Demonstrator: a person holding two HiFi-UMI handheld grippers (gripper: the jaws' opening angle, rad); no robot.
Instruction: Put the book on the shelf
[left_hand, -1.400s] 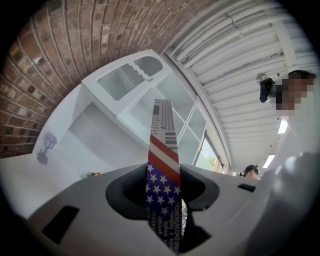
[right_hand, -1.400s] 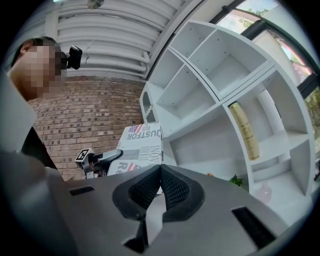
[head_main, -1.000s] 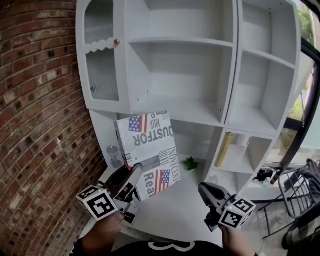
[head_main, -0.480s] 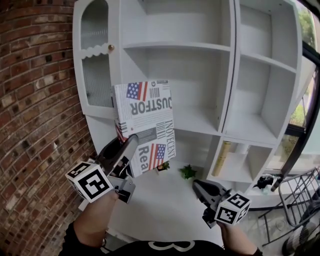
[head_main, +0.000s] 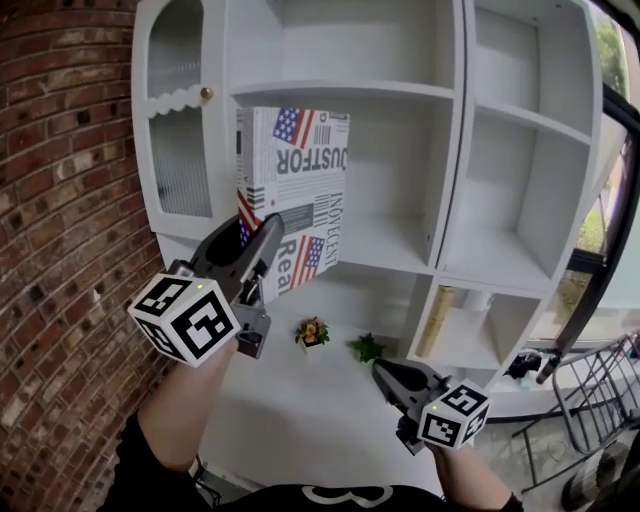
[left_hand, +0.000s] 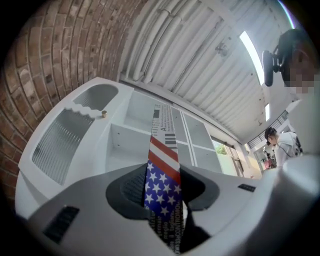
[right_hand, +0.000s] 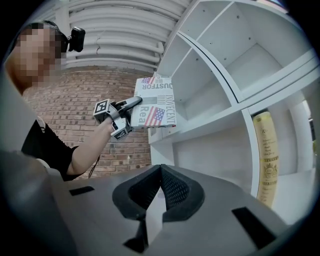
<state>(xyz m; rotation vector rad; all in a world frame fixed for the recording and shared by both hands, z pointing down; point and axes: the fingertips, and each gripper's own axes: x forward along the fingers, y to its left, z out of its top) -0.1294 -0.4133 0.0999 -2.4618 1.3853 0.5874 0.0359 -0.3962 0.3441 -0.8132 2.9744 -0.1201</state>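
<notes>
The book (head_main: 293, 190), white with flag patches and black lettering, is held upright in front of the middle compartment of the white shelf unit (head_main: 400, 95). Its top edge reaches the shelf board above. My left gripper (head_main: 258, 248) is shut on the book's lower left corner. In the left gripper view the book's edge (left_hand: 162, 165) runs up between the two jaws, towards the shelf. The right gripper view shows the book (right_hand: 155, 102) from the side, just outside the shelf front. My right gripper (head_main: 385, 372) hangs low over the white counter, shut and empty (right_hand: 161, 175).
A brick wall (head_main: 60, 200) stands close on the left. A ribbed-glass cabinet door (head_main: 180, 160) is left of the book. Two small potted plants (head_main: 312, 331) (head_main: 366, 347) sit on the counter (head_main: 300, 410). A gold bottle (head_main: 437, 315) stands in a lower compartment. A black metal frame (head_main: 590, 400) is at the right.
My left gripper has lifted the book from just above the counter up to the middle shelf opening and turned it more upright. The right gripper has sunk slightly.
</notes>
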